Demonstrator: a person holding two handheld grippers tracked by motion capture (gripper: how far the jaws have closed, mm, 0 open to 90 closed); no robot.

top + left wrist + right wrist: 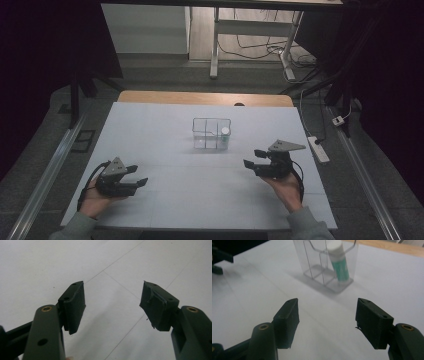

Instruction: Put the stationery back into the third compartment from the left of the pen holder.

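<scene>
- Right gripper [255, 159]: jaws spread apart with nothing between them, held just above the white table sheet [165, 200] at the right; it is near the clear organiser [212, 134] but apart from it; in the right gripper view the organiser stands ahead past the two black pads [287, 322].
- Left gripper [138, 176]: jaws likewise wide and empty, resting low at the left of the sheet, well apart from the organiser; its own view looks on bare sheet between the pads [75, 302].
- The glue stick [225, 137] stands nearly upright, leaning a little, in the organiser's right-hand compartment, white cap up and green label showing [340, 263]; the other compartments look empty.
- Judged step: the stick seems placed, and the right hand is free of it; to do this well, keep the jaws wide and clear of the thin walls, since a nudge could tip or slide the light organiser; move level rather than dipping toward the rim; leave the left hand parked so the two tools do not cross.
- Count: two grippers, both empty; one organiser, whose compartments I cannot count surely; one glue stick; one white sheet over a wooden table edge [200, 98].
</scene>
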